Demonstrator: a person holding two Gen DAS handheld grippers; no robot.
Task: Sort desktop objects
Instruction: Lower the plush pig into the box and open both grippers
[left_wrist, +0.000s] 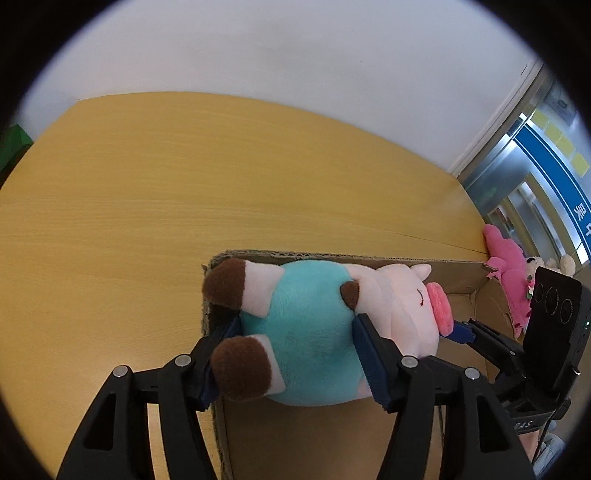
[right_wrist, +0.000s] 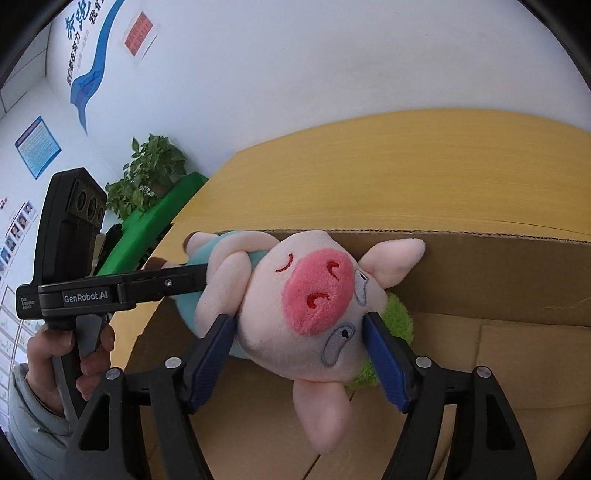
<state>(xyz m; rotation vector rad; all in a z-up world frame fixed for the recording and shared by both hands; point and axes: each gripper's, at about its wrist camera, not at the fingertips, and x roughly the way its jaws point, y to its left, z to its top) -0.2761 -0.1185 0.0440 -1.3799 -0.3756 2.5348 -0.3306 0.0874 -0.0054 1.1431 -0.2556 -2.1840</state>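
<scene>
Plush pig (left_wrist: 317, 332) is held over the open cardboard box (left_wrist: 461, 288) on the desk (left_wrist: 147, 221), apparently for lowering inside. Its teal body is flanked by the left gripper (left_wrist: 295, 354) fingers, its head by the right gripper (right_wrist: 299, 354) fingers; both pairs stand apart, and pad pressure cannot be told. A green plush (right_wrist: 399, 317) lies in the box beneath the pig.

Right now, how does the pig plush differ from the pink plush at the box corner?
The pig plush is pale pink and turquoise; the pink plush is hot pink. The left gripper clamps the pig plush; the pink plush lies free at the box corner. Both are soft toys.
</scene>
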